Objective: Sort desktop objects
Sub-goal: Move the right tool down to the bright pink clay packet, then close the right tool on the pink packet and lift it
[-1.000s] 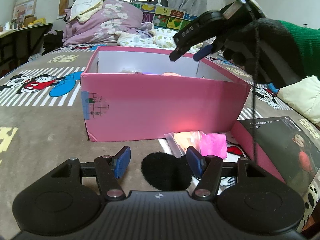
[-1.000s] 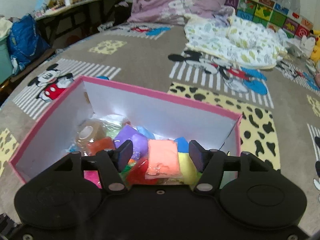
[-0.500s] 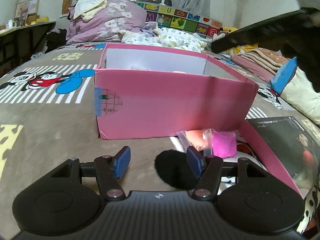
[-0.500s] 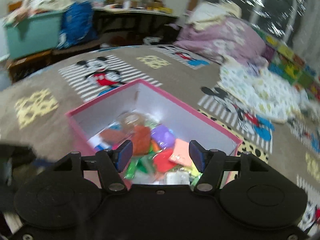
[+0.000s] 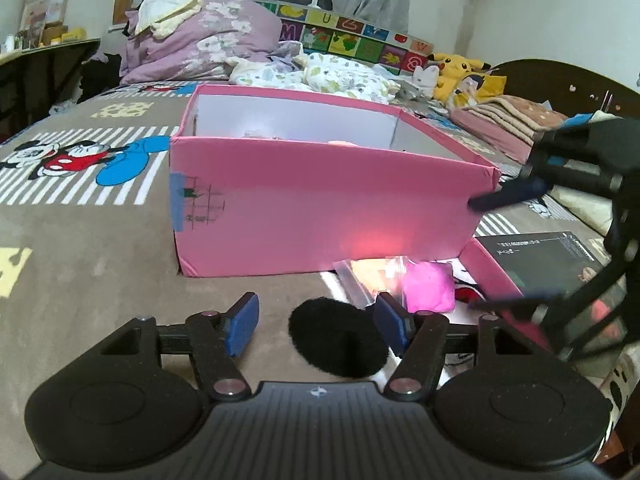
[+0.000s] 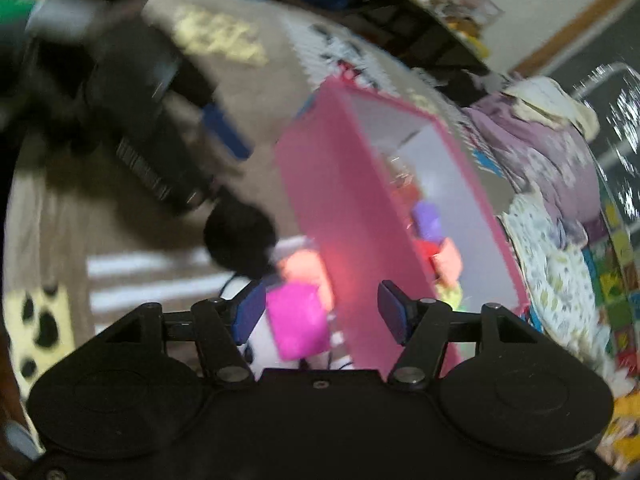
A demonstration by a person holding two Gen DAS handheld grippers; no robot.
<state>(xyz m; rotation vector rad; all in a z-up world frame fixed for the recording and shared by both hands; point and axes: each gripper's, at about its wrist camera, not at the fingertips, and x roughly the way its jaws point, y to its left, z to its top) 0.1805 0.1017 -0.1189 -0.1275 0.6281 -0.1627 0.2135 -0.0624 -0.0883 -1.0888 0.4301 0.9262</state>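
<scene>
Magenta clay packet (image 6: 298,322) looks soft and light; grip its middle. Both the right tool (image 6: 322,316) and the left tool (image 5: 318,322) gape, holding nothing.

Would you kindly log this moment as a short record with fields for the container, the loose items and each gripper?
container: pink box, open-topped, on the cartoon-print blanket; coloured packets inside
loose items: magenta packet and orange packet in clear bags, outside the box by its near wall
other: black round patch on the blanket
left gripper: jaws open, empty, low over the blanket
right gripper: jaws open, empty, view blurred, above the magenta packet
</scene>
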